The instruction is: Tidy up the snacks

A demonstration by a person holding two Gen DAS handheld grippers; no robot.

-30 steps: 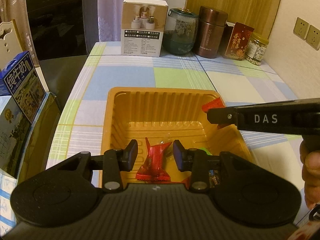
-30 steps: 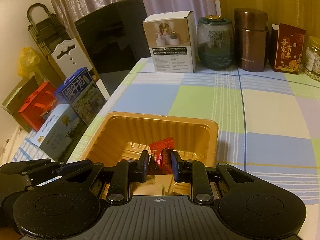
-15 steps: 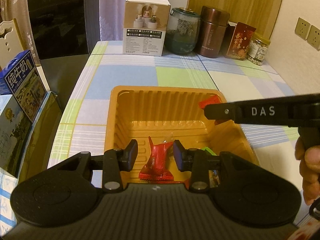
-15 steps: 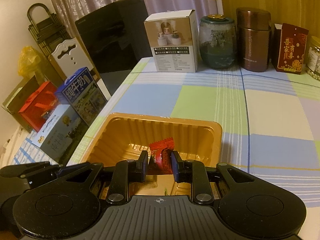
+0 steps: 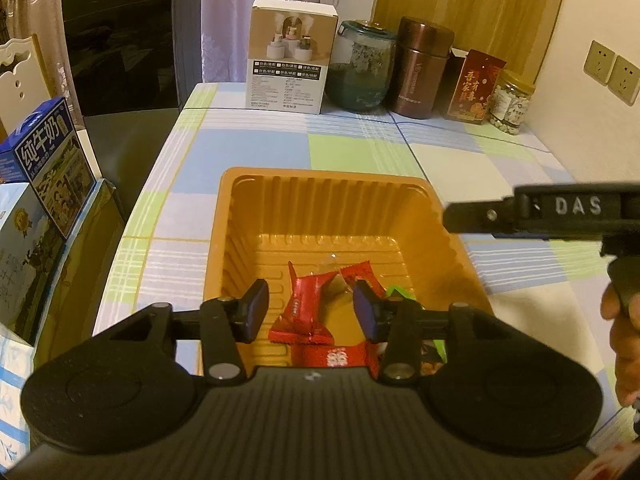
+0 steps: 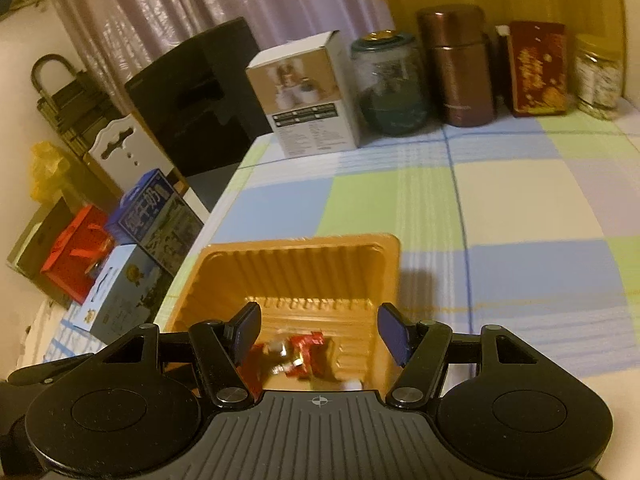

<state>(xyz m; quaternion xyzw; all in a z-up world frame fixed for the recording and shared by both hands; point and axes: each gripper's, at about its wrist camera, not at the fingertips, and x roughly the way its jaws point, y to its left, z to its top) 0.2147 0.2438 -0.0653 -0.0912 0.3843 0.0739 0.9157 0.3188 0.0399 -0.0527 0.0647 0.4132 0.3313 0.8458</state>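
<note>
An orange plastic tray [image 5: 248, 216] sits on the checked tablecloth and also shows in the right wrist view [image 6: 384, 256]. Inside it lie red-wrapped snacks [image 5: 304, 308], another red snack [image 5: 358, 274] and a green-wrapped one [image 5: 400, 293]. My left gripper [image 5: 312, 310] is open and empty, low over the tray's near side. My right gripper [image 6: 318, 330] is open and empty above the tray's right rim, and shows from the side in the left wrist view [image 5: 452, 218]. Red snacks [image 6: 304, 354] lie blurred below it in the tray.
At the table's back stand a white box [image 5: 290, 58], a glass jar [image 5: 362, 66], a brown canister [image 5: 420, 68], a red packet [image 5: 474, 88] and a small jar [image 5: 510, 102]. Milk cartons [image 5: 44, 164] stand beside the table's left edge. A black appliance [image 5: 128, 40] is at the back left.
My right gripper opened and let go of the red snack, which dropped into the tray. The right gripper drew back to the right. The left gripper stayed open over the tray.
</note>
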